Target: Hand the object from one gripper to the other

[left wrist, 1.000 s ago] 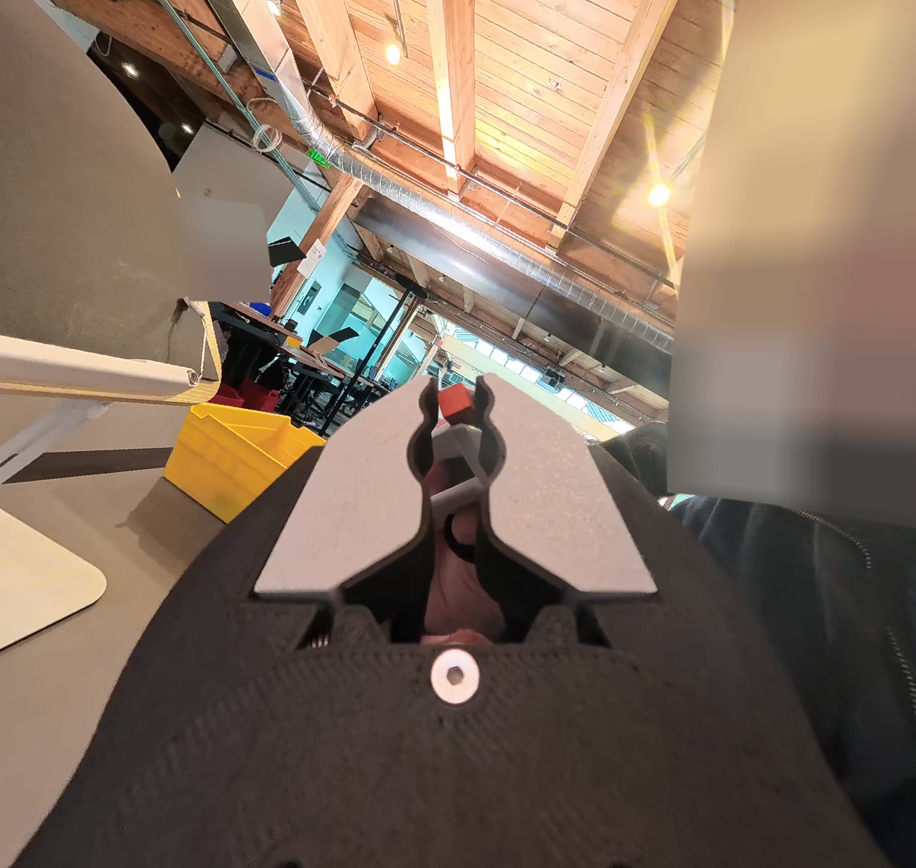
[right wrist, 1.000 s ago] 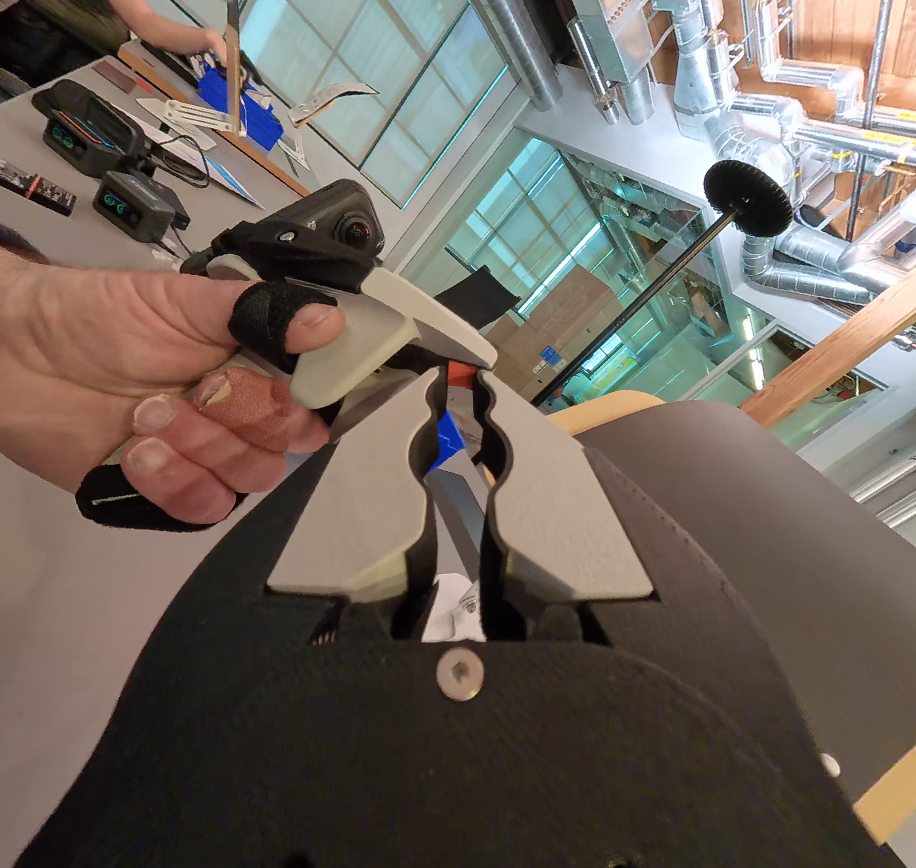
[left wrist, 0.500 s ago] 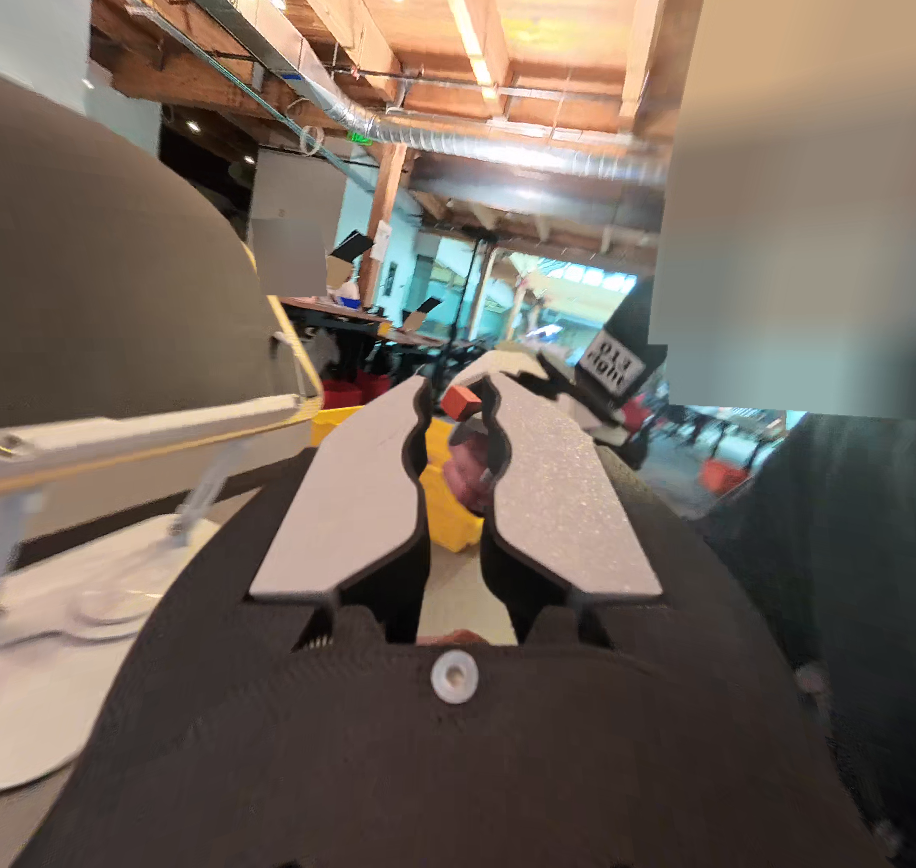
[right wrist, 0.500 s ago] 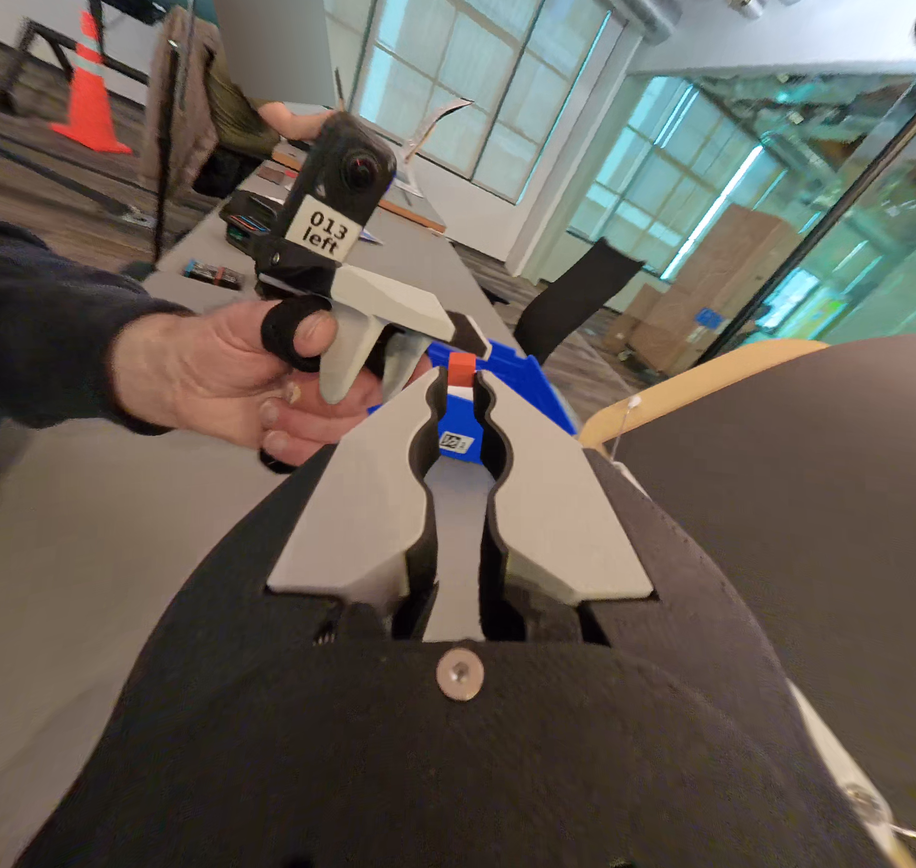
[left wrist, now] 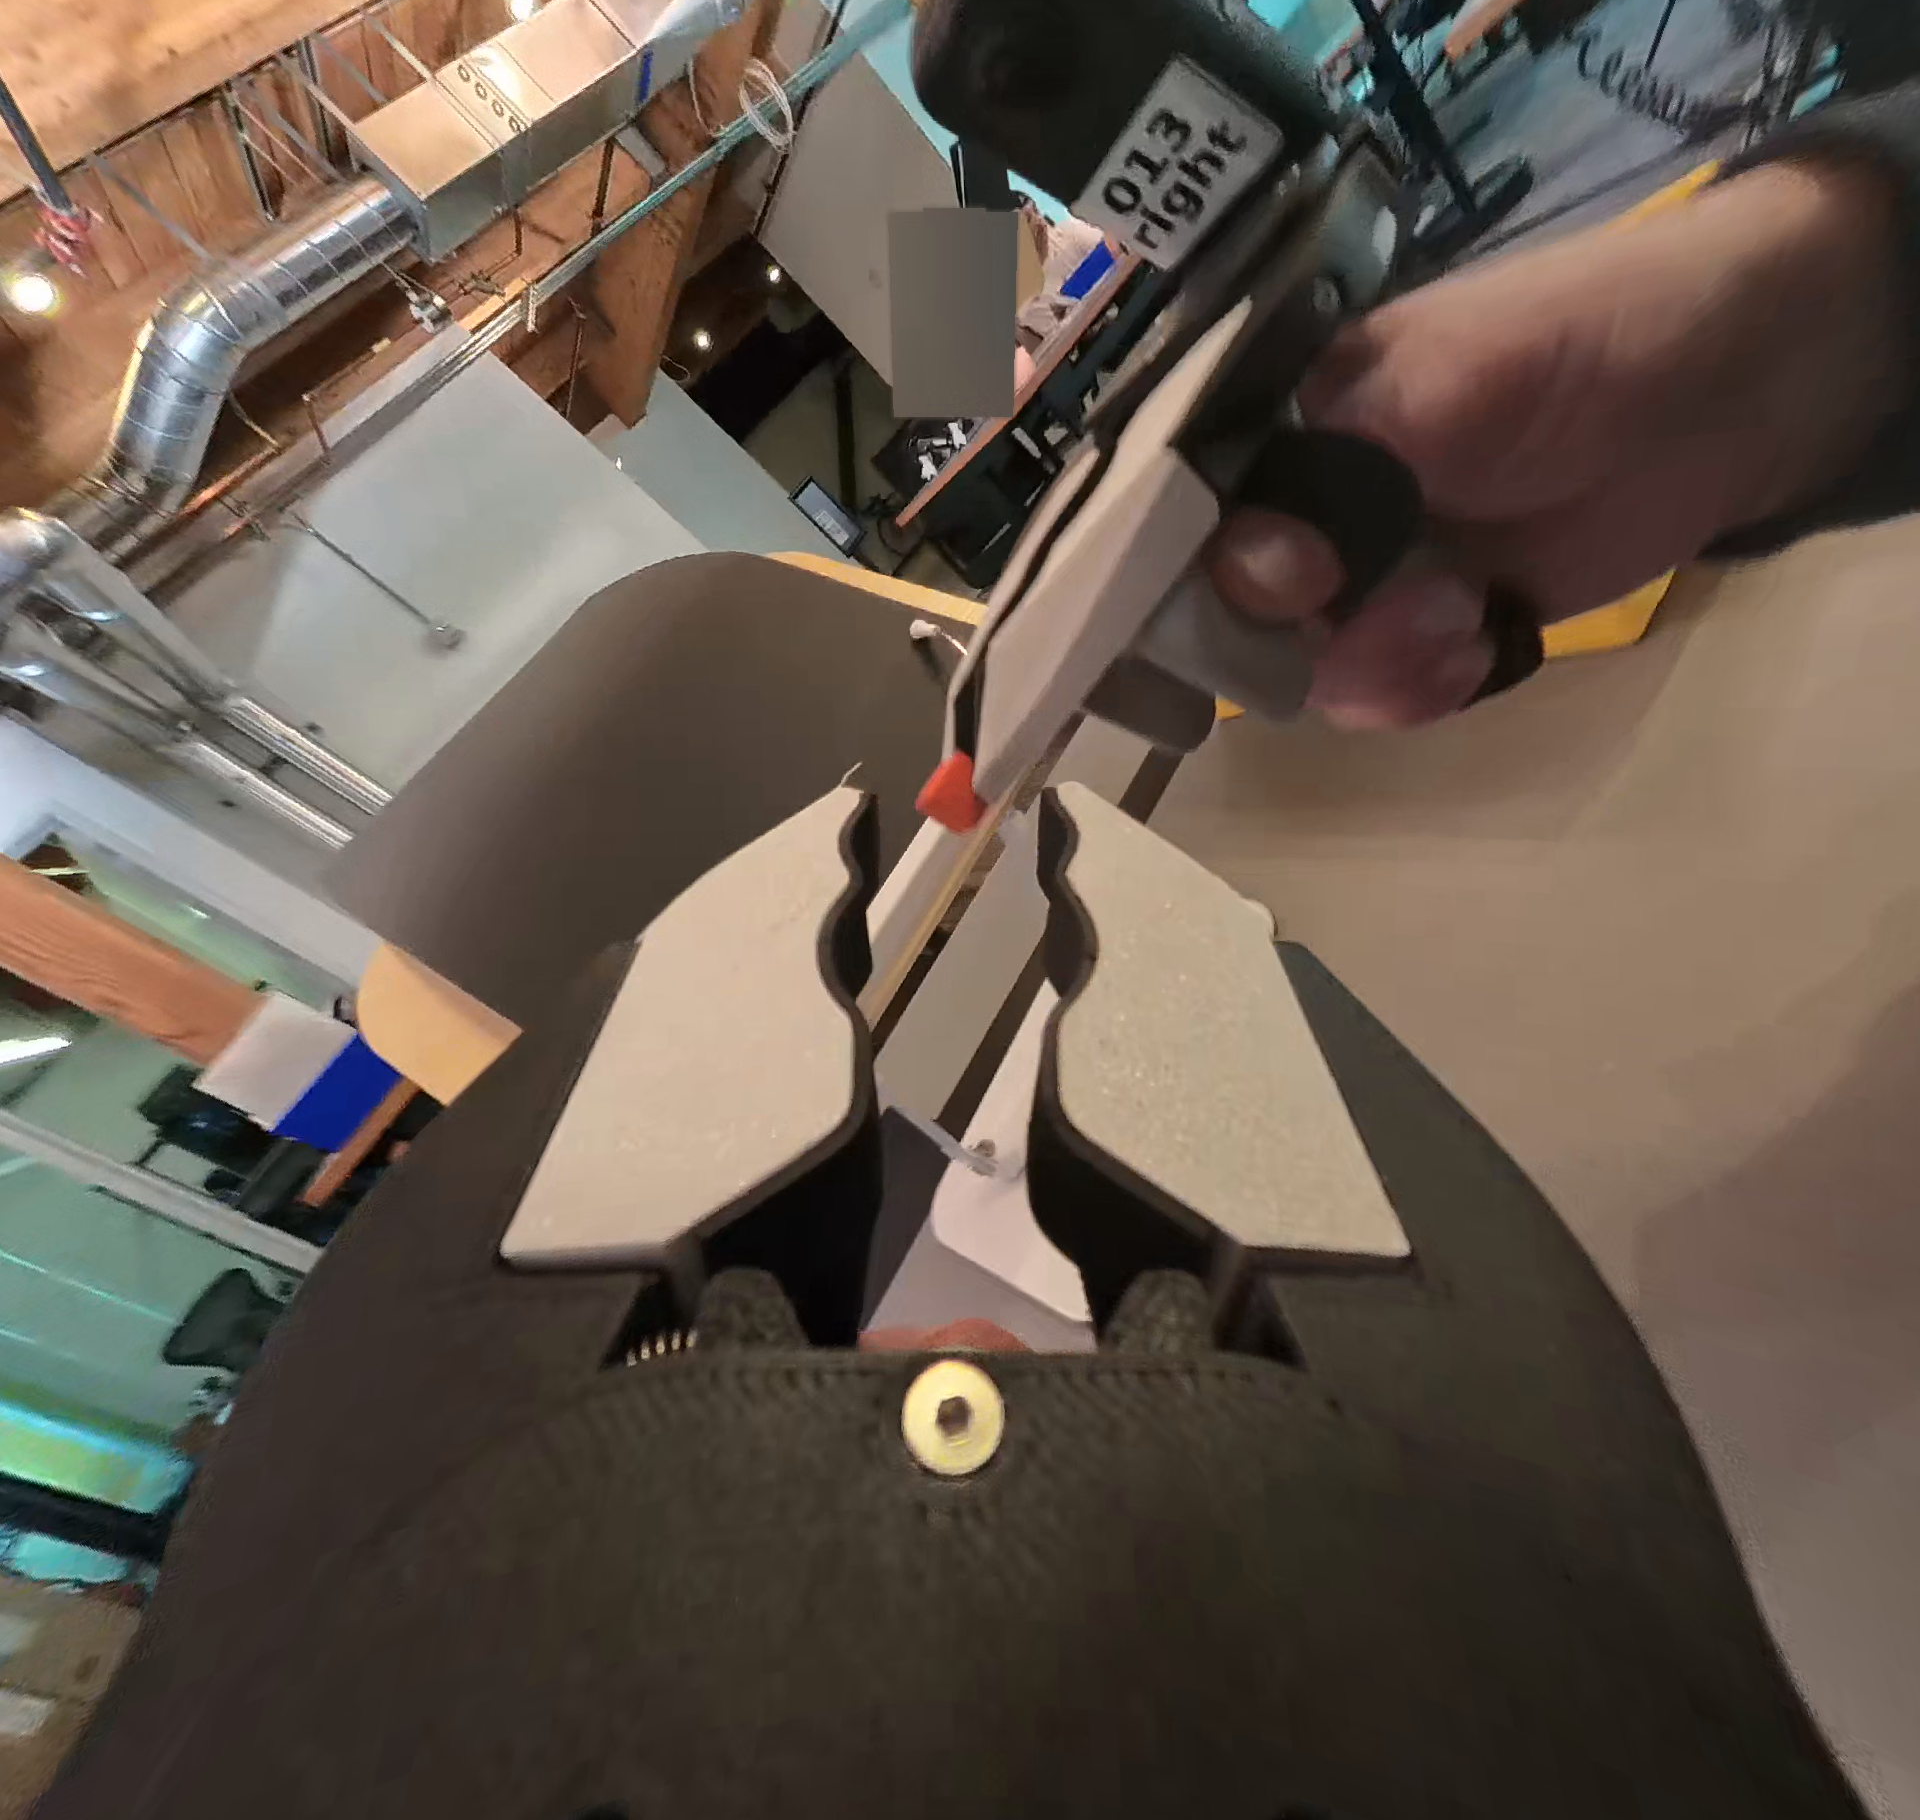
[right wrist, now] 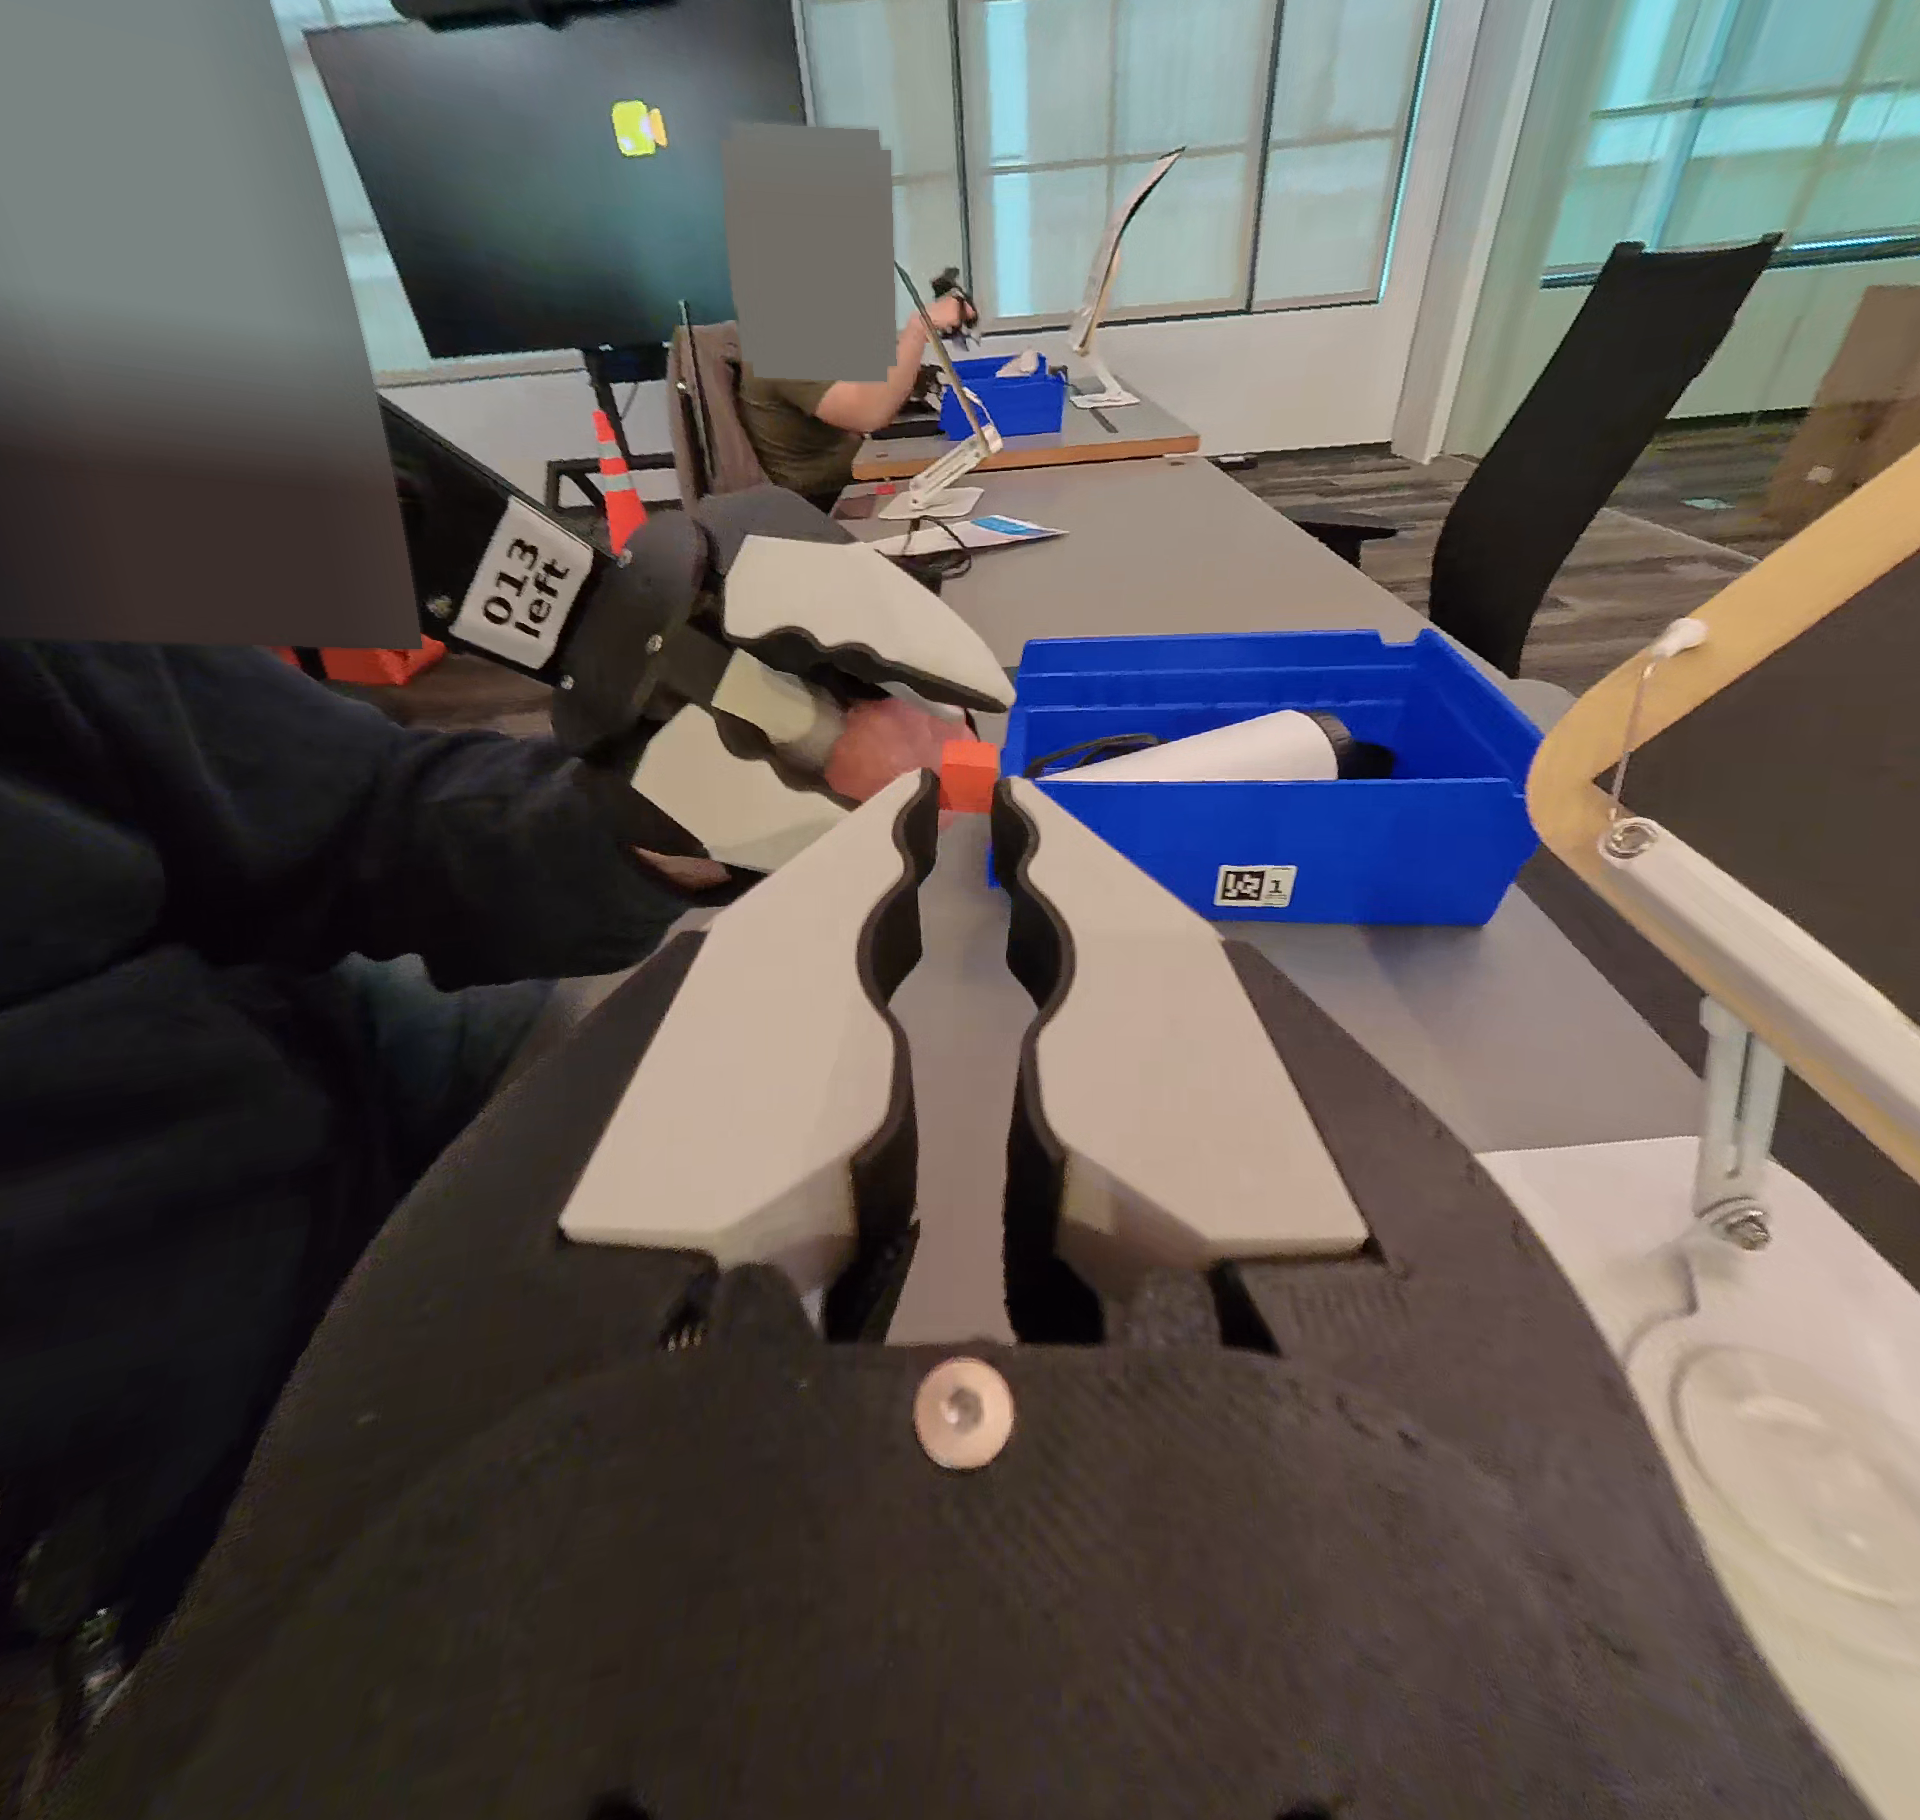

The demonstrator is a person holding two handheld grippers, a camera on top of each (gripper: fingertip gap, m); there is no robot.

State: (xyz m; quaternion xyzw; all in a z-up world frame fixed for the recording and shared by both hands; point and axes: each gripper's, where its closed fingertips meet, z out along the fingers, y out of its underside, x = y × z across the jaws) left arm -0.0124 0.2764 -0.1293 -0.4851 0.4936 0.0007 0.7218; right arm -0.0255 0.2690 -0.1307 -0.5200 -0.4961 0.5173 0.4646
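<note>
A small red cube (right wrist: 968, 775) is pinched between the fingertips of my right gripper (right wrist: 961, 796), which is shut on it above the grey table. My left gripper's upper finger (right wrist: 852, 617) shows at the left of the right wrist view, jaws spread, tips close to the cube. In the left wrist view my left gripper (left wrist: 956, 809) is open. The cube (left wrist: 948, 796) sits at the level of its fingertips, held at the tip of the right gripper's finger (left wrist: 1081, 617), which reaches in from the upper right. The cube does not touch the left pads.
A blue bin (right wrist: 1351, 835) holding a white cone stands on the grey table (right wrist: 1195, 565) just behind the cube. A lamp arm (right wrist: 1725, 949) and its white base (right wrist: 1766, 1458) are at the right. A person sits at a far desk. Left and right tips are no more than a few centimetres apart.
My left gripper, shut on the cube before, has opened and let go. The right gripper keeps hold of the cube. Both views have swung round.
</note>
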